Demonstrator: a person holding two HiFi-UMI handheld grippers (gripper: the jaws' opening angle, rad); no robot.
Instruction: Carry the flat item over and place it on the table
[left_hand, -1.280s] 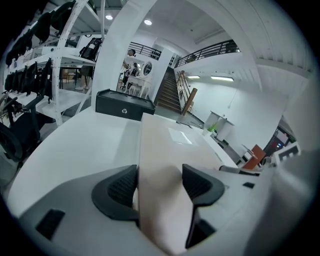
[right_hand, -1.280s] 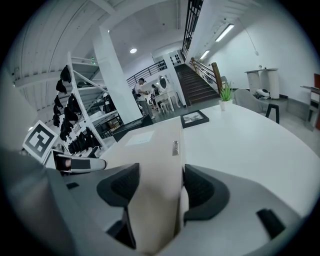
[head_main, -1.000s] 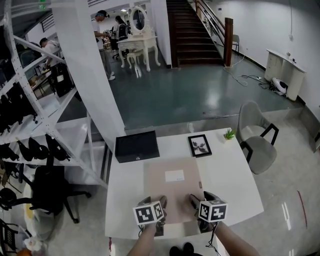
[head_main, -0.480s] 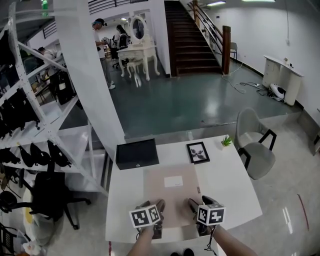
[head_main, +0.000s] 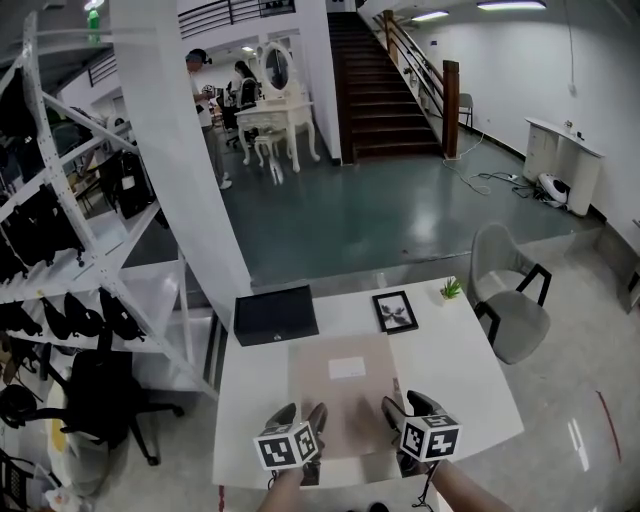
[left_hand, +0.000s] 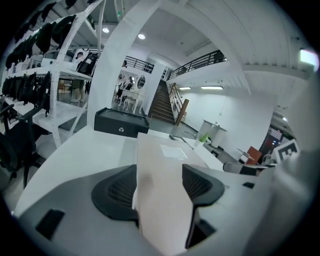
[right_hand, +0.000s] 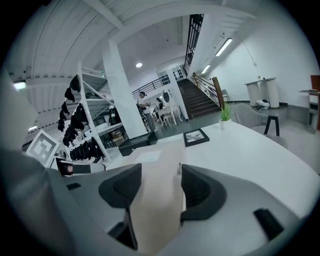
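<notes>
Flat item (head_main: 345, 385) lies on the table (head_main: 455, 365), near edge between both grippers' jaws. Right gripper (head_main: 405, 408) has just been closing on it, and left gripper (head_main: 302, 414) clamps it too. Both have risen a bit since 1 s ago, so the near edge is prob. lifting and the carry starting.

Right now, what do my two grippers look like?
Left gripper and right gripper match: pale grey bodies, dark ribbed fingers, and a white cube with black square markers on each. No sleeves show on the forearms.
</notes>
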